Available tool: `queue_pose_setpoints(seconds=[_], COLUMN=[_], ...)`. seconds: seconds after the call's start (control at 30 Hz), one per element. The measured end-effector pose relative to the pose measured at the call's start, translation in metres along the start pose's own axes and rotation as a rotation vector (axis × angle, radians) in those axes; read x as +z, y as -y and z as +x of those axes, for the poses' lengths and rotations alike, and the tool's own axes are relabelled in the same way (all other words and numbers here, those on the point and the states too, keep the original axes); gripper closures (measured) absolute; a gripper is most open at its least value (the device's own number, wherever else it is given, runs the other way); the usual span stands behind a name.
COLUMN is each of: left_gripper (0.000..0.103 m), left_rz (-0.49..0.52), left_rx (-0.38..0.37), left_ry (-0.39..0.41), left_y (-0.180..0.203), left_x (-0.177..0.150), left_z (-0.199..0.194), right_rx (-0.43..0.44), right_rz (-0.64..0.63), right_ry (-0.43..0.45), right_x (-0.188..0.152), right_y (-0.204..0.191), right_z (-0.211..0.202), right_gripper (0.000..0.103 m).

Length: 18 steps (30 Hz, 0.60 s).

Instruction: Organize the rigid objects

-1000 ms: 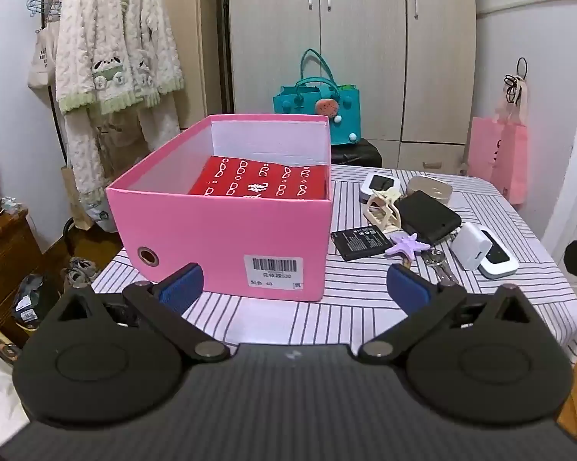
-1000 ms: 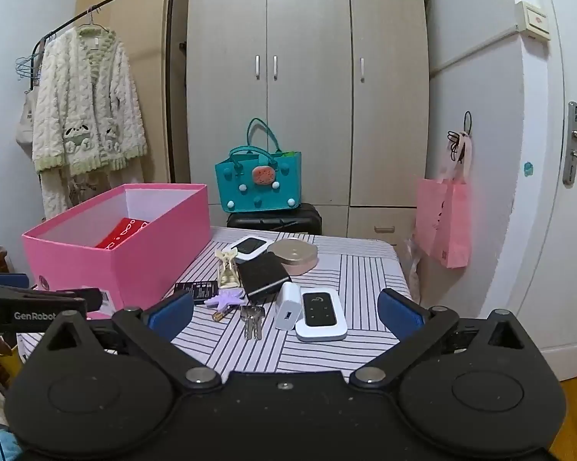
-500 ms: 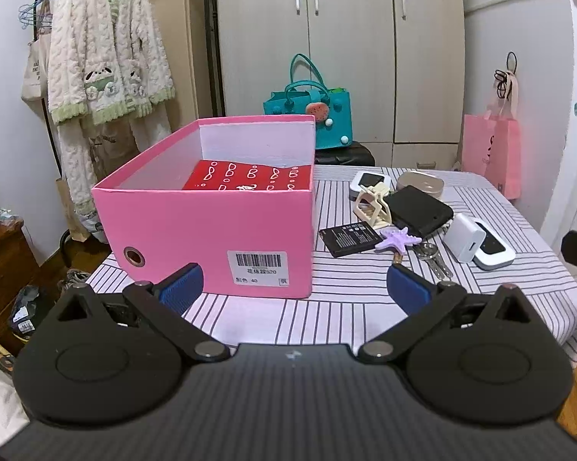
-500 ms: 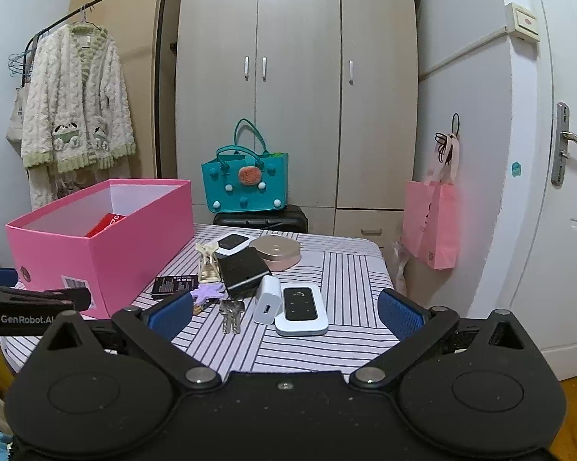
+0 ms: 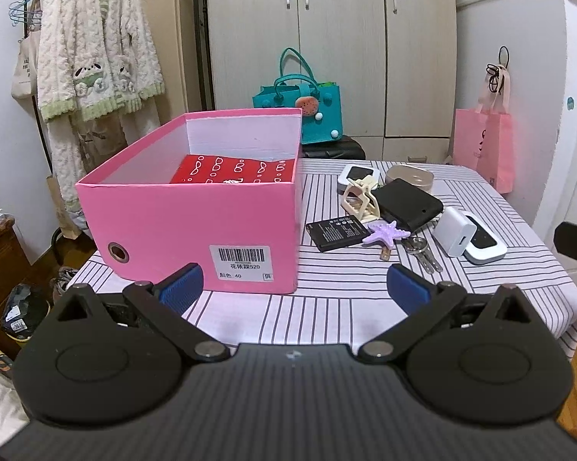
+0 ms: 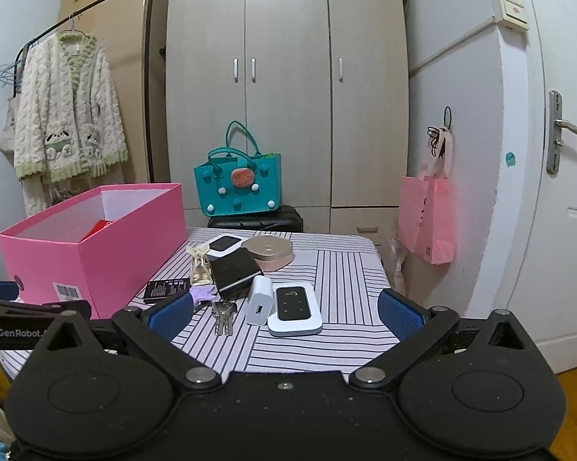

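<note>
Both grippers open, nothing held.

My right gripper (image 6: 284,313) and left gripper (image 5: 294,284) gaped; the white charger (image 6: 259,300) just ahead looked light, stiff, slick, best pinched across its flat sides.

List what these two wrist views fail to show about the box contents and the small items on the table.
- Red item in the pink box: left wrist view, front wall hides its lower part; right wrist view shows only a corner.
- Purple starfish: right wrist view, largely behind a blue finger pad.
- Black battery: label print too small to read.
</note>
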<state>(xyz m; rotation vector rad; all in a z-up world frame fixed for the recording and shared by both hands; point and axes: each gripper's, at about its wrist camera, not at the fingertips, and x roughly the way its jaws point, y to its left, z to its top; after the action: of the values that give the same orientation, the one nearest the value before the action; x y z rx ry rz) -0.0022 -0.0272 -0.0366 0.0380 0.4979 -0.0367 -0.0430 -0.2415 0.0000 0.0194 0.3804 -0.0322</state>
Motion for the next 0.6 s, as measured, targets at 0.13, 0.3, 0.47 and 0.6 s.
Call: queue_pose_setpoints(seconds=[0.13, 0.3, 0.47, 0.6], left_gripper=[0.0, 0.0, 0.0, 0.0], left_rz=[0.014, 0.018, 0.002, -0.01], left_rx=[0.006, -0.012, -0.01, -0.011], left_ry=[-0.007, 0.012, 0.022, 0.026], left_y=[0.004, 0.008, 0.008, 0.008], left_x=[0.0, 0.002, 0.003, 0.001], left_z=[-0.002, -0.009, -0.015, -0.015], right_rx=[-0.009, -0.016, -0.041, -0.034], right_rz=[-0.016, -0.029, -0.014, 0.029], right_ry=[-0.021, 0.002, 0.003, 0.041], right_x=[-0.003, -0.001, -0.003, -0.007], right_y=[-0.002, -0.003, -0.003, 0.003], right_z=[0.005, 0.001, 0.0, -0.003], right_gripper=[0.0, 0.0, 0.0, 0.0])
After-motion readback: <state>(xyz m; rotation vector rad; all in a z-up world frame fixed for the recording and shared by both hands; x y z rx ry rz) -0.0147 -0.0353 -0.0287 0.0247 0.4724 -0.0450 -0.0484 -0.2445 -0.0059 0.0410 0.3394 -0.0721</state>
